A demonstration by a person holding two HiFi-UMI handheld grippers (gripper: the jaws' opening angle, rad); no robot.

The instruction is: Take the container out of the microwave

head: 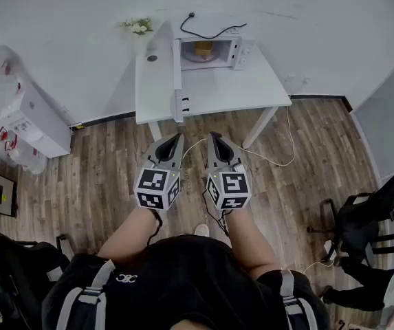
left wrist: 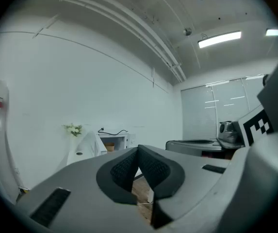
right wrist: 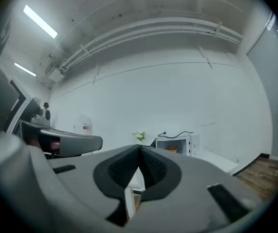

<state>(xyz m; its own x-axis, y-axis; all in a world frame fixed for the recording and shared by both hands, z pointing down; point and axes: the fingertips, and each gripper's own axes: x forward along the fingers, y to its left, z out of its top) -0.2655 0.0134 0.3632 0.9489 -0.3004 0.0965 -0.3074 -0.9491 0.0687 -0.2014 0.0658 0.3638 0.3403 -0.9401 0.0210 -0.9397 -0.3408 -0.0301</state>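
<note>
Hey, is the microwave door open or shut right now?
Open. The door stands swung out from the microwave, and the brown container shows inside it.

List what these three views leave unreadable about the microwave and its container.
Container, head view: too small; shape, lid and contents unreadable.
Microwave controls, every view: too small to read.
Dark round thing on the table, head view: too small to identify.

Wood-plank floor (head: 100, 184), smooth matt white table (head: 231, 88) (microwave (head: 245, 53) casing white, smooth too).
</note>
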